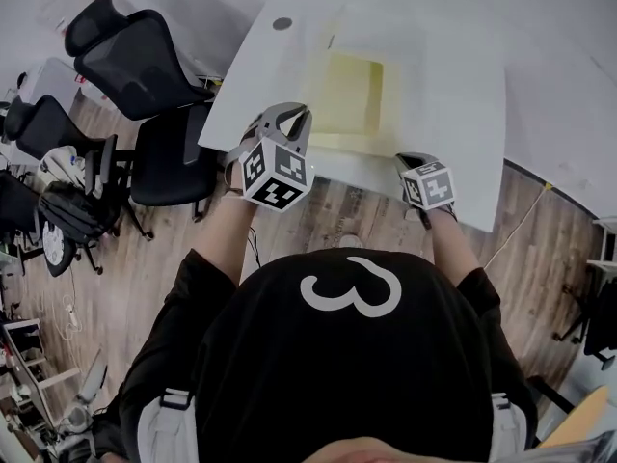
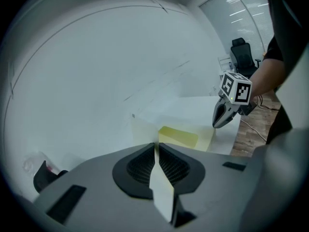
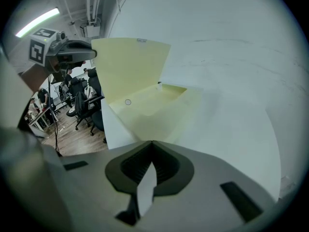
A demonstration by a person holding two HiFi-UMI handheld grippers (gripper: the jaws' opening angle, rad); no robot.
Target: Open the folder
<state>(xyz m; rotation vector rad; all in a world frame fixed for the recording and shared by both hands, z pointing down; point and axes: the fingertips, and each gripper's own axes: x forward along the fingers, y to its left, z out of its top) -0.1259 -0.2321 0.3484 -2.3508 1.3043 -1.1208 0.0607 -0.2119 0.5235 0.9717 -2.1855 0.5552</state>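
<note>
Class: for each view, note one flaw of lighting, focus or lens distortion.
Head view: the table has bowed edges and a washed-out top. Left gripper view: black corners, and the left gripper looks soft up close. Right gripper view: the ceiling lamp glares white.

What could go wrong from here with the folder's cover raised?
The left gripper pinches only the edge of the raised cover; it could slip free and fall shut. The right gripper grips the lower sheet near the table edge, so a hard pull might drag the folder off.
</note>
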